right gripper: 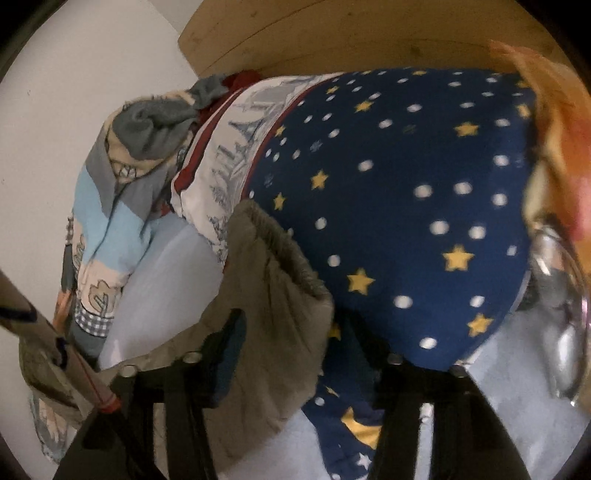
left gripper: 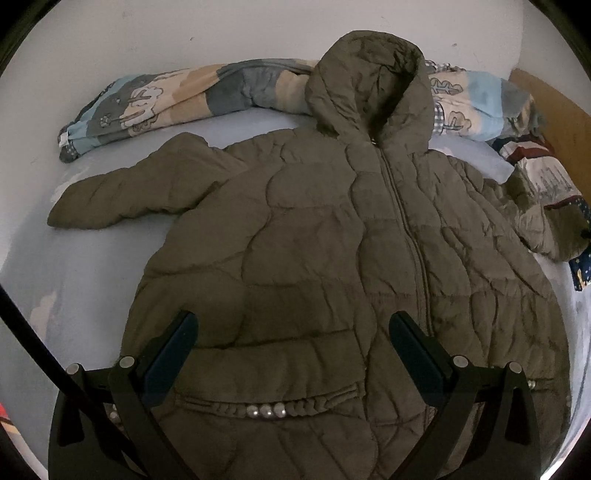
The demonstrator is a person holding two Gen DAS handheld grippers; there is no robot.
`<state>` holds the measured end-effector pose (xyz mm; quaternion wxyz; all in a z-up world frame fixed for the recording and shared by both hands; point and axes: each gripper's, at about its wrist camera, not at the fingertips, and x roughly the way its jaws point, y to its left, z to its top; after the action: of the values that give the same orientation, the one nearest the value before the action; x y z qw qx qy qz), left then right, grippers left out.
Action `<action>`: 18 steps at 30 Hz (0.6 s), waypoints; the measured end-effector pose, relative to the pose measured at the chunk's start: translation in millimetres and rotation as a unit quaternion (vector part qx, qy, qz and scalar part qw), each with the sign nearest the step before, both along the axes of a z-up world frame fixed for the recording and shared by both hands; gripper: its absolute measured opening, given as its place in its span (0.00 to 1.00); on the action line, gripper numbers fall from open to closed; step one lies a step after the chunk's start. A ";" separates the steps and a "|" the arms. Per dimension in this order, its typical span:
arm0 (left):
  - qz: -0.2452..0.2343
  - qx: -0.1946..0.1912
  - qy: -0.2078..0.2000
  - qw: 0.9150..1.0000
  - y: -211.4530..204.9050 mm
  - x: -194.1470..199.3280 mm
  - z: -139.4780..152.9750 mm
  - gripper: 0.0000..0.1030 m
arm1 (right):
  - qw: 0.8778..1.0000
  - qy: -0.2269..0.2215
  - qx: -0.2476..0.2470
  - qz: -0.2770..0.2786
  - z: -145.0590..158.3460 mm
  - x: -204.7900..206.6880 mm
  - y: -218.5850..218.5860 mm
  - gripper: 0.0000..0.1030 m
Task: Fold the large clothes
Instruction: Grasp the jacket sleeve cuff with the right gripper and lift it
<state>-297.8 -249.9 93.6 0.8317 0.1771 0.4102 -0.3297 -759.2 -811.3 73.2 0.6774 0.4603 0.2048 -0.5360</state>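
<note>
One view only: starry pillow (right gripper: 388, 206).

Left tool (left gripper: 293, 325) spread wide; right tool (right gripper: 314, 354) spread, tilted.

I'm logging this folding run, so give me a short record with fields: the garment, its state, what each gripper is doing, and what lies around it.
garment: olive puffer jacket with hood
state: spread flat on the light blue sheet, front up, zip closed, not yet folded
far sleeve: its cuff lies against the star-print pillow
left gripper: open, over the jacket's hem, holding nothing
right gripper: open, at the sleeve end, jaws either side of it
surroundings: rolled patterned quilt behind the hood, wooden headboard
</note>
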 end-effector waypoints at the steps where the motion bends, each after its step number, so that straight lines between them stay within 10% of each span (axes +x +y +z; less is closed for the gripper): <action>1: -0.001 0.001 -0.002 1.000 -0.4 -0.3 0.0 1.00 | 1.000 0.019 0.003 -0.002 -1.6 3.3 -1.1 0.24; 18: -0.003 0.072 0.048 0.996 -14.9 -3.1 -43.7 1.00 | 0.993 0.013 -0.114 -0.025 124.2 -32.3 64.4 0.17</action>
<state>-300.8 -264.8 49.8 0.7954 0.2218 0.4717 -0.3094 -791.5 -746.9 197.5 0.7089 0.3783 0.1395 -0.5786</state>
